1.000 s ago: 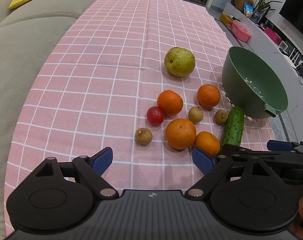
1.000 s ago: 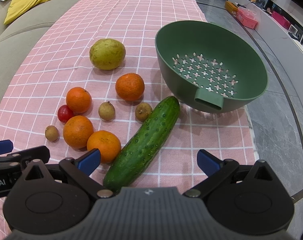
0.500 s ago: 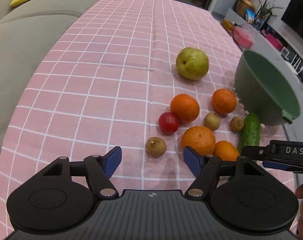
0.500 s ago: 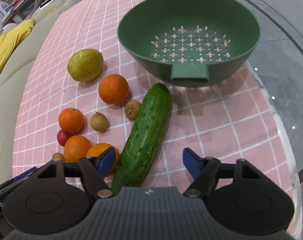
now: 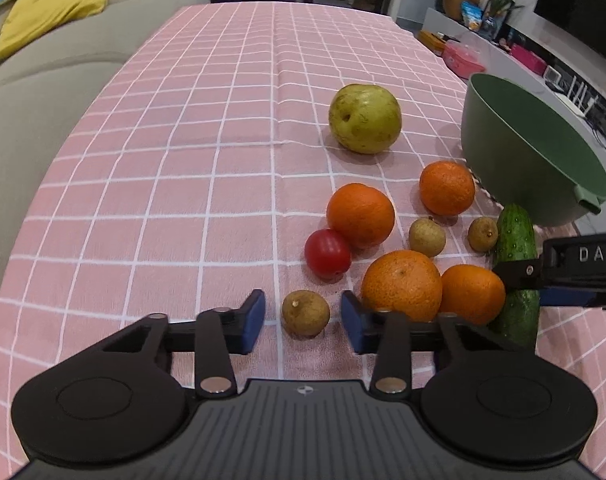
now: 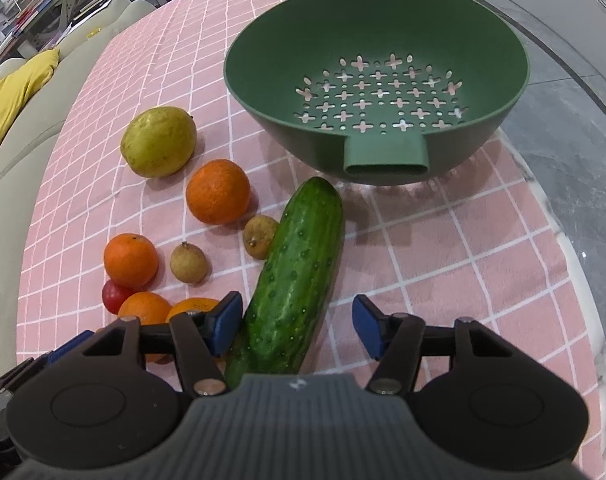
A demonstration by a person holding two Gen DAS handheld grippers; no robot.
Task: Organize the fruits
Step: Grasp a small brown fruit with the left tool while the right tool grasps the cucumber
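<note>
Fruits sit loose on the pink tablecloth (image 5: 223,128); green colander (image 6: 503,92) holds none. Since 1 s ago we've narrowed both: left gripper (image 5: 302,322) brackets a longan (image 5: 305,313), right gripper (image 6: 297,326) straddles the cucumber (image 6: 299,272). Neither's clamped yet; 2 picks imminent.

Both wrist views low, close over the tablecloth (image 5: 207,128), facing forward, sharing the cucumber (image 6: 295,280)

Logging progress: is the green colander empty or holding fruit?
Empty. The green colander shows only its bare perforated floor; every fruit lies on the tablecloth.
</note>
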